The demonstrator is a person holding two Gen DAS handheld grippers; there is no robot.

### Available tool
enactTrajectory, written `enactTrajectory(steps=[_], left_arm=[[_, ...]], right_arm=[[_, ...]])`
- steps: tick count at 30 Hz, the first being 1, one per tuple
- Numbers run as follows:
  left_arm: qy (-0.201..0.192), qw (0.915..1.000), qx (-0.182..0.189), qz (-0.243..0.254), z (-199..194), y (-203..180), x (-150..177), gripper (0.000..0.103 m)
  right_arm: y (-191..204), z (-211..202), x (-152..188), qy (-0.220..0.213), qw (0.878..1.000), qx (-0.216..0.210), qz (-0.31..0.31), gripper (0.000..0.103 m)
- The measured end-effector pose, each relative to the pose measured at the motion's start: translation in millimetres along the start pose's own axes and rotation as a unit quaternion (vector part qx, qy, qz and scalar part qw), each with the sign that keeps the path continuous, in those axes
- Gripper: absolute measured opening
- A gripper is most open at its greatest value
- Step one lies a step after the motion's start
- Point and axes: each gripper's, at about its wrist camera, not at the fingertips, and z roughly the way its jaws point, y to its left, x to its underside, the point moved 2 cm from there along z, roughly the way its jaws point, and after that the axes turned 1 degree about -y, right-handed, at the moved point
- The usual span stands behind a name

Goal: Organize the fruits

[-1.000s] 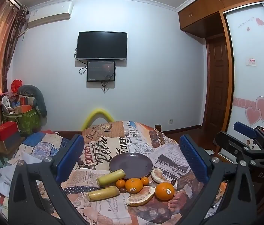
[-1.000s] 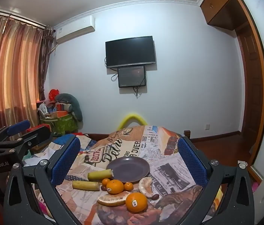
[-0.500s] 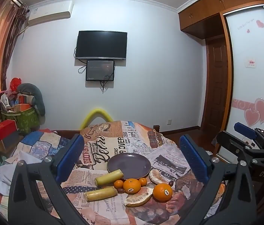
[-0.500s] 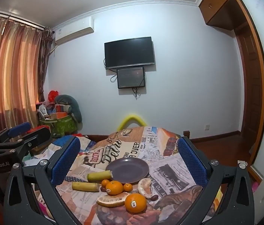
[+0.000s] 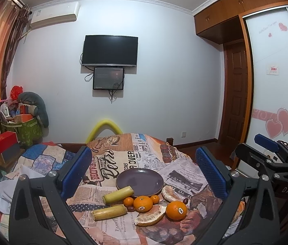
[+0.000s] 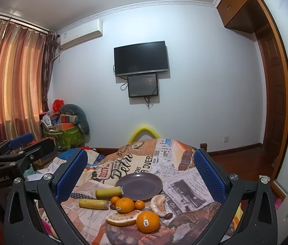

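Observation:
An empty dark purple plate (image 5: pixel 140 181) (image 6: pixel 139 186) sits on a table with a newspaper-print cloth (image 5: pixel 113 159). In front of it lie two yellow-green sugarcane pieces (image 5: pixel 117 194) (image 5: pixel 109 212), two large oranges with stickers (image 5: pixel 143 203) (image 5: pixel 176 210), two small tangerines (image 5: pixel 128 201), two peeled pomelo segments (image 5: pixel 150 217) (image 5: pixel 170 193) and dark dates (image 5: pixel 185 200). My left gripper (image 5: pixel 144 175) is open and empty, held back from the fruit. My right gripper (image 6: pixel 140 175) is open and empty too, also back from the fruit (image 6: pixel 147 221).
The right gripper's body (image 5: pixel 270 163) shows at the right of the left wrist view; the left gripper's body (image 6: pixel 11 159) shows at the left of the right wrist view. A bed with patchwork bedding (image 5: pixel 27 163) lies left of the table. A green basket of clutter (image 5: pixel 23 128) stands by the wall.
Both grippers drifted slightly; the scene sits a little lower in the views. Fruit and plate have not moved. Both grippers stay open.

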Motion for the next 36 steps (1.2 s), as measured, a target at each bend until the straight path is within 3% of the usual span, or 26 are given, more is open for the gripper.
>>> enactTrajectory(steps=[36], left_arm=[[-0.004,1.0,0.003,-0.001,-5.1,-2.5,-2.0,0.103]], right_arm=[[1.8,-1.4,-1.6,-0.002,1.0,-0.003,0.001,0.103]])
